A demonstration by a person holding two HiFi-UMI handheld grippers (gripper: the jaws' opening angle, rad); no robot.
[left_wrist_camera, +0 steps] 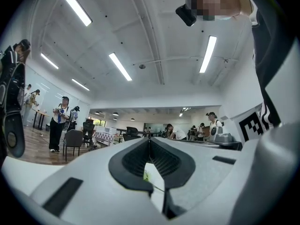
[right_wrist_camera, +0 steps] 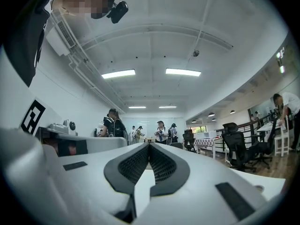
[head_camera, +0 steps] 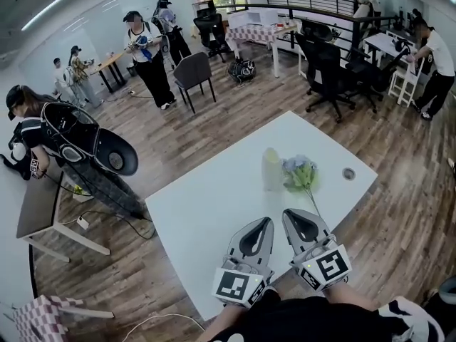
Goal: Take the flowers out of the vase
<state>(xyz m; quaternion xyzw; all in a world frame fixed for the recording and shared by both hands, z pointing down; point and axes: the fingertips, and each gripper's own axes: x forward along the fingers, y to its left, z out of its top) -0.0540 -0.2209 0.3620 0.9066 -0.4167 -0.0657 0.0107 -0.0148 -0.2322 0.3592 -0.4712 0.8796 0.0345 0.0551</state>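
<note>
I hold both tools low at the near edge of the white table [head_camera: 206,212], pointing across it, which I judge keeps them clear of the work. The left gripper [head_camera: 265,221] has its jaws together at the tips with nothing pinched. Its own view shows only a sliver of green through the hollow below the tips, probably something lying beyond. The right gripper [head_camera: 294,212] is likewise closed tip to tip, and its view shows nothing between the pads. The flowers [head_camera: 299,173], a pale blue-white head with green leaves, sit just right of the vase [head_camera: 271,168]. Their thin stem [head_camera: 312,201] runs back toward me to the right gripper's nose, and I cannot tell whether it touches. To me they look already out and laid beside the vase, which appears upright near mid-table. I can read no writing. The marker cube [head_camera: 239,285] on each gripper carries only black-and-white square patterns, and the vase shows no label.
</note>
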